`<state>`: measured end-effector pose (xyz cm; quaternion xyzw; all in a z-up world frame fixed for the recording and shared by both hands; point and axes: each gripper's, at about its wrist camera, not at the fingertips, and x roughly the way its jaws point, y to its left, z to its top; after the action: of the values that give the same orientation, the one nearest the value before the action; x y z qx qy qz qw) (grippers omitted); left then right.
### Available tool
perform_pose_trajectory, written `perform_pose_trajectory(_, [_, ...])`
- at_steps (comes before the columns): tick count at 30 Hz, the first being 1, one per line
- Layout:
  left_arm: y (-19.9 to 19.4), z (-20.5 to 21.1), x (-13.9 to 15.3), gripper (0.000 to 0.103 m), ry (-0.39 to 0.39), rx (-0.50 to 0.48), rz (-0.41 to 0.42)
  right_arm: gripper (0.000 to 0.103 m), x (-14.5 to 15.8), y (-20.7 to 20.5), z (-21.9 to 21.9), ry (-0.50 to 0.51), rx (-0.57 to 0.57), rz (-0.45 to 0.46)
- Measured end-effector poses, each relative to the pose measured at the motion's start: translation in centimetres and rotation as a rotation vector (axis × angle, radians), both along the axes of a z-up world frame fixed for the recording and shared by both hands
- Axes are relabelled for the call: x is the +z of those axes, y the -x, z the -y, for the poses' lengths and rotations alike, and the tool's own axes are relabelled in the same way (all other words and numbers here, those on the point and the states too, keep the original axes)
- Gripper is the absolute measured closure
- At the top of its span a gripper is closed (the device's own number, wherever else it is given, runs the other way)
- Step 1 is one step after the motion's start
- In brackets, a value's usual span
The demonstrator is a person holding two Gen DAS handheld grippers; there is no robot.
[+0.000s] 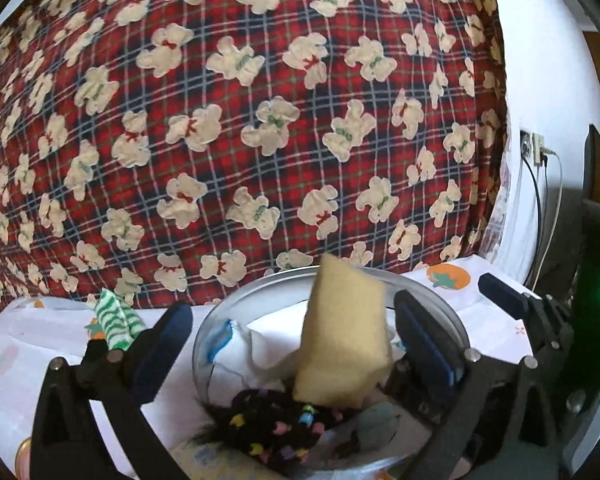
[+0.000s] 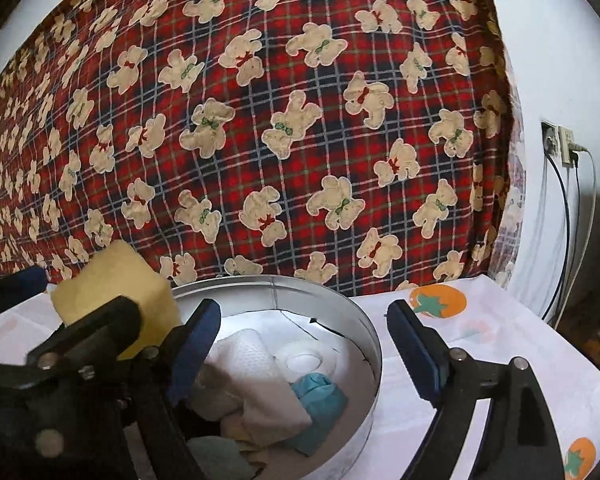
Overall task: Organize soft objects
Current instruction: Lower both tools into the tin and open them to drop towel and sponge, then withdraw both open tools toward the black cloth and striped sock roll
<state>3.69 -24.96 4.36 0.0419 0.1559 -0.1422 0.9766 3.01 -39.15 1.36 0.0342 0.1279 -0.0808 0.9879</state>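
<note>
With both tools spread wide, the yellow sponge (image 1: pixel 342 332) is loose over the round metal tin (image 1: pixel 432 292) and may not settle inside.

Nearest, the left gripper (image 1: pixel 292 344) has its jaws well apart with the sponge between them, neither pad pressing on it; the right gripper (image 2: pixel 304 344) stands open too, empty, straddling the tin's near rim. Blurred and tilted on end above the dark patterned cloth (image 1: pixel 276 424) and white cloths (image 2: pixel 256 364), the sponge could tip against a finger or topple over the wall onto the tablecloth (image 2: pixel 480 320). It looks pale yellow, blocky, lightly fuzzy, easily squashed. A green striped cloth (image 1: pixel 118 322) waits outside, left of the tin. Behind hangs a plaid bear blanket (image 1: pixel 260 120).
</note>
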Motion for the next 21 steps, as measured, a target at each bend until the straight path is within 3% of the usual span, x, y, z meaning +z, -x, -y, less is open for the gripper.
perform_pose_trajectory(7, [1.4, -1.6, -0.4, 0.0, 0.035, 0.032, 0.015, 0.016, 0.0, 0.7, -0.5, 0.041, -0.037, 0.025])
perform_pose_trajectory(16, [3.1, -3.7, -1.2, 0.0, 0.024, 0.072, 0.052, 0.016, 0.4, 3.0, 1.4, -0.061, -0.118, 0.112])
perform_pose_trajectory(21, [4.1, -4.2, -2.0, 0.0, 0.01, 0.082, 0.092, 0.016, 0.8, 4.8, -0.2, -0.034, -0.125, 0.173])
